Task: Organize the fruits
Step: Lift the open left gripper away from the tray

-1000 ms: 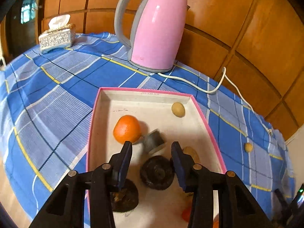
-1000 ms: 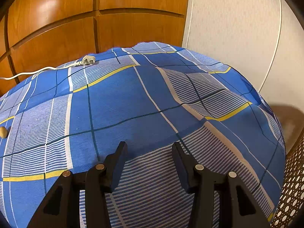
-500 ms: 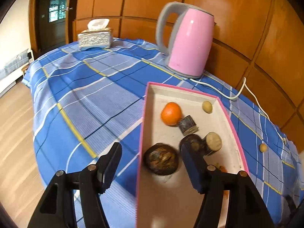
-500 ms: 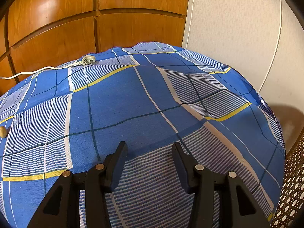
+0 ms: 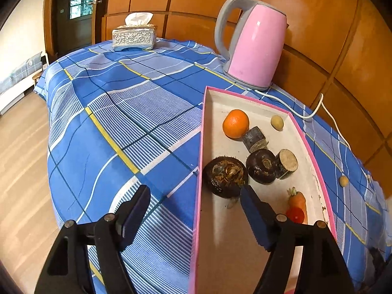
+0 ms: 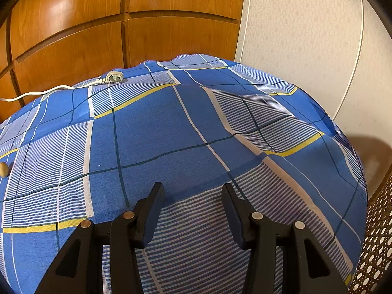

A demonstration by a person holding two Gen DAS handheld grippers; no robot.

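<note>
A pink-rimmed tray [image 5: 201, 132] lies on the blue checked cloth. It holds an orange [image 5: 235, 123], a small yellowish fruit [image 5: 277, 122], two dark round fruits [image 5: 225, 176] [image 5: 261, 166], two short cut stalk pieces [image 5: 254, 139] [image 5: 287, 163], a carrot [image 5: 297, 199] and a small red fruit [image 5: 295, 214]. My left gripper [image 5: 194, 191] hovers at the tray's near left side, jaws opening, holding nothing. The tray's left wall runs through the gap. Another yellowish fruit [image 5: 343, 180] [image 6: 3, 169] lies loose on the cloth. My right gripper [image 6: 192, 188] stands open over bare cloth.
A pink kettle [image 5: 254, 44] stands behind the tray; its white cord [image 5: 316, 109] ends in a plug [image 6: 114, 78] near the wooden wall. A silver tissue box [image 5: 134, 38] sits at the far left corner. The table drops to the wooden floor on the left and to a wicker panel [image 6: 377, 245] on the right.
My left gripper's jaws have spread wide and it has drawn back and to the left, leaving a dark round fruit lying in the tray. The right gripper has not moved.
</note>
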